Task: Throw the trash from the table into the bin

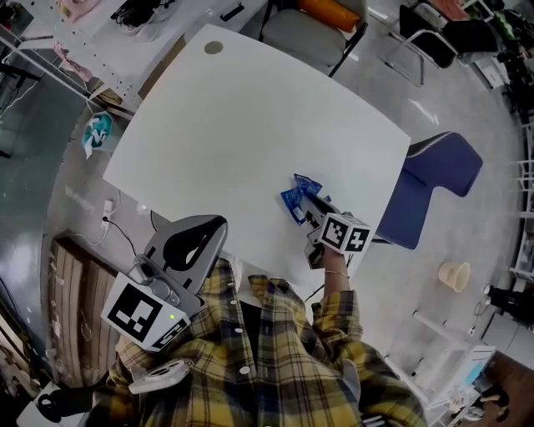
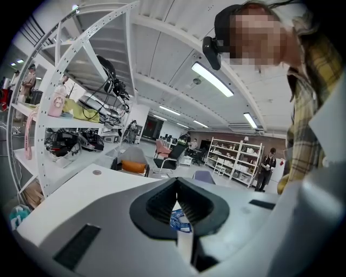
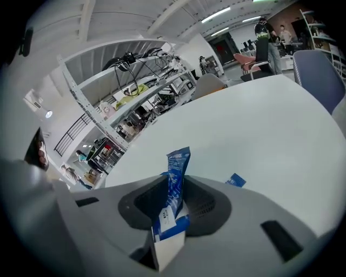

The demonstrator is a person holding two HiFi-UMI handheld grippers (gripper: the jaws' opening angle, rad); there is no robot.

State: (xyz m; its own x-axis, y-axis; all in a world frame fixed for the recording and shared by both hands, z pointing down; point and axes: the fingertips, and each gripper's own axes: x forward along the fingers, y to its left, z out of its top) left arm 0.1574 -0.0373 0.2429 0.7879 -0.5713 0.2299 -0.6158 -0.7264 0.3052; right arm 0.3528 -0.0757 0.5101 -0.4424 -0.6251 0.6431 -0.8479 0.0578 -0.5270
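Observation:
A crumpled blue snack wrapper (image 1: 294,202) lies at the near right part of the white table (image 1: 250,142). My right gripper (image 1: 307,210) is shut on it. In the right gripper view the wrapper (image 3: 177,173) stands upright between the pads, and a second small blue scrap (image 3: 235,180) lies on the table just beyond, to the right. My left gripper (image 1: 219,223) hangs at the table's near edge, close to my body. Its tips meet with nothing in them. Through its narrow gap, in the left gripper view, the blue wrapper (image 2: 180,222) shows far off behind the left gripper (image 2: 177,186). No bin is in view.
A blue chair (image 1: 434,179) stands off the table's right edge. A grey chair with an orange cushion (image 1: 321,21) stands at the far side. A white shelf rack (image 1: 83,50) runs along the left. A pale cup (image 1: 455,275) sits on the floor, right.

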